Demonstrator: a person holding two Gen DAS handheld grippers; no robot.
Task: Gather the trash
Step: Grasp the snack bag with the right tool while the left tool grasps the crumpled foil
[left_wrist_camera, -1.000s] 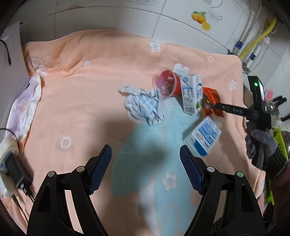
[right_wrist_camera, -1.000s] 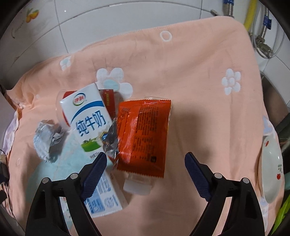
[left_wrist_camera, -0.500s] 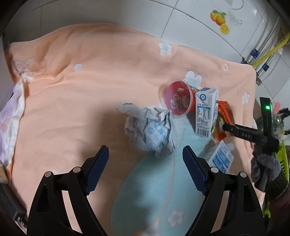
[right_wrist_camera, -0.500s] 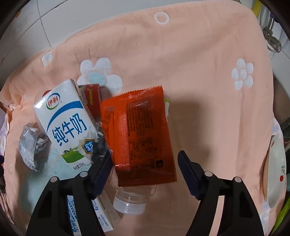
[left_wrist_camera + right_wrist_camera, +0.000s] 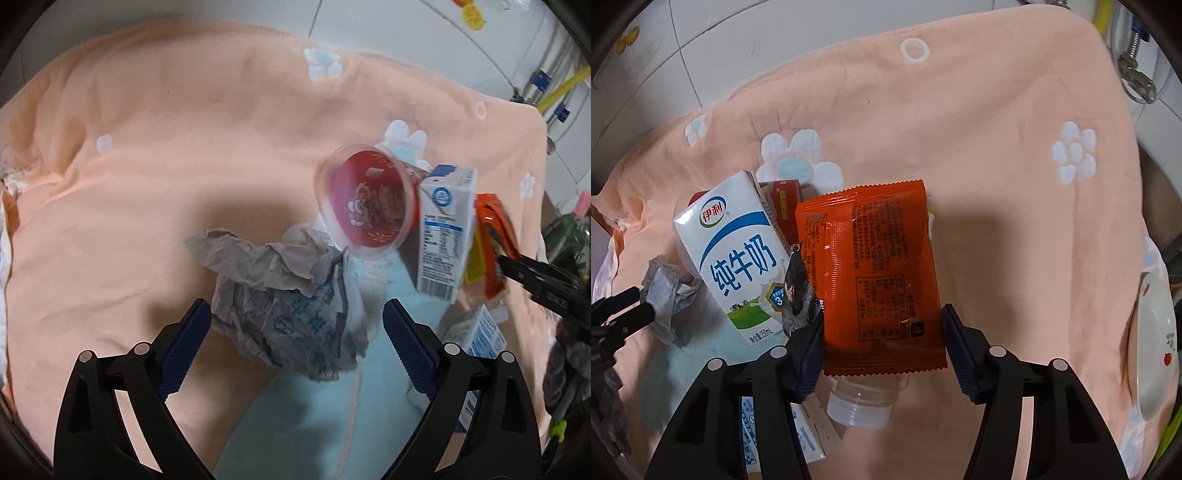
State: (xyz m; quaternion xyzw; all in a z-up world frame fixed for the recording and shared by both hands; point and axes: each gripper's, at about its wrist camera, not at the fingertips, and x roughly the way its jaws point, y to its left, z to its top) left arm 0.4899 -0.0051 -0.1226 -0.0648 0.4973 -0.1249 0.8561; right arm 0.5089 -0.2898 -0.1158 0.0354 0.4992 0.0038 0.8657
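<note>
A crumpled grey wrapper (image 5: 288, 299) lies on the peach blanket (image 5: 166, 129). My left gripper (image 5: 297, 347) is open, its blue pads on either side of the wrapper. An orange sachet (image 5: 875, 277) lies over a clear plastic bottle (image 5: 864, 398). My right gripper (image 5: 882, 350) is open with its pads astride the sachet's lower end. A white milk carton (image 5: 738, 258) stands just left of the sachet and also shows in the left wrist view (image 5: 443, 232). A red plastic cup (image 5: 369, 210) lies on its side behind the carton.
A second blue-and-white carton (image 5: 476, 343) lies flat near the front. A white plate (image 5: 1154, 350) sits at the blanket's right edge. Tiled wall (image 5: 738, 33) and pipes (image 5: 554, 85) stand behind the blanket.
Both grippers have moved forward and down. The left has closed in on the crumpled wrapper, which now sits between its pads. The right has come down around the orange sachet.
</note>
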